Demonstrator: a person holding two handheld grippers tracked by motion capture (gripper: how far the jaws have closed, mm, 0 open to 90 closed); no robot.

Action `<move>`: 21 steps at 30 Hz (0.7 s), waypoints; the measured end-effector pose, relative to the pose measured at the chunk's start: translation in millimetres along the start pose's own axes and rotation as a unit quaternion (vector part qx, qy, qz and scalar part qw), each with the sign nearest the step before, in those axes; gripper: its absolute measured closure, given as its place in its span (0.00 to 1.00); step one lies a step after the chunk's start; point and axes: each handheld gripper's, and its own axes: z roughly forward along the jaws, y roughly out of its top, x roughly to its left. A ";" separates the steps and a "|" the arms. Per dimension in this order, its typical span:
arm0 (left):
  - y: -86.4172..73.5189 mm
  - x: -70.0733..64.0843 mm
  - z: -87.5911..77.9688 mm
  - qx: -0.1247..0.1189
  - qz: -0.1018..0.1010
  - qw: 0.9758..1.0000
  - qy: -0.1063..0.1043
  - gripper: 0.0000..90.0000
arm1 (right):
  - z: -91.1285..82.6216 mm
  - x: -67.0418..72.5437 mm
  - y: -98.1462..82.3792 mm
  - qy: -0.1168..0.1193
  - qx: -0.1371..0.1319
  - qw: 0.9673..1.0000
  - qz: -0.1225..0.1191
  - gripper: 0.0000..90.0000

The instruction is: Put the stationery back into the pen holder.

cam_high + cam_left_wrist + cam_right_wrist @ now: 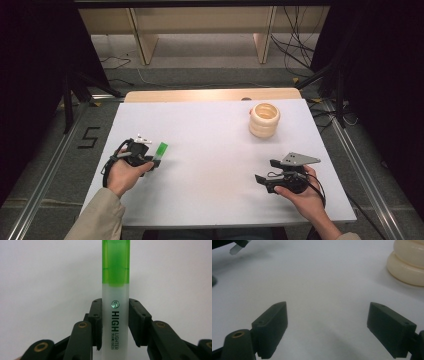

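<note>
A green-capped highlighter [115, 302] with a frosted white barrel is clamped between the jaws of my left gripper [115, 322]. The green cap points away from the hand. From above, that left gripper [150, 159] hovers over the left part of the white table [210, 150], with the highlighter [161, 150] sticking out toward the upper right. At the table's right front my right gripper [264, 171] stands open. Its jaws are wide apart over bare table in the right gripper view [328, 327]. A cream holder of stacked rings [264, 120] stands at the far right.
The cream ringed holder [409, 262] rises at the top right of the right gripper view. The highlighter's barrel end [235, 250] pokes in at that view's top left. Beyond the table lie floor, cables [295, 50] and wooden shelf legs [142, 45].
</note>
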 end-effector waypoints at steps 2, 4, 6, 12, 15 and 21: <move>2.3 -7.3 0.6 -0.030 0.004 1.000 -0.004 0.74 | 0.1 -0.1 0.3 0.001 -0.003 1.000 0.001 0.20; 5.4 -19.2 2.1 -0.077 0.009 0.997 -0.010 0.74 | 0.5 0.5 1.8 0.003 -0.005 1.000 0.007 0.20; 6.2 -23.5 3.0 -0.092 0.011 0.996 -0.014 0.74 | 1.4 1.7 3.2 0.002 -0.009 1.000 0.014 0.20; 11.5 -58.1 12.8 -0.149 0.035 0.988 -0.024 0.74 | 6.9 6.7 9.0 0.009 -0.021 0.999 0.027 0.25; 14.6 -73.7 16.1 -0.165 0.045 0.985 -0.025 0.74 | 11.0 10.7 12.8 0.010 -0.026 0.999 0.030 0.26; 20.9 -99.6 23.4 -0.183 0.061 0.981 -0.031 0.74 | 22.1 19.2 23.0 0.005 -0.037 0.999 0.035 0.28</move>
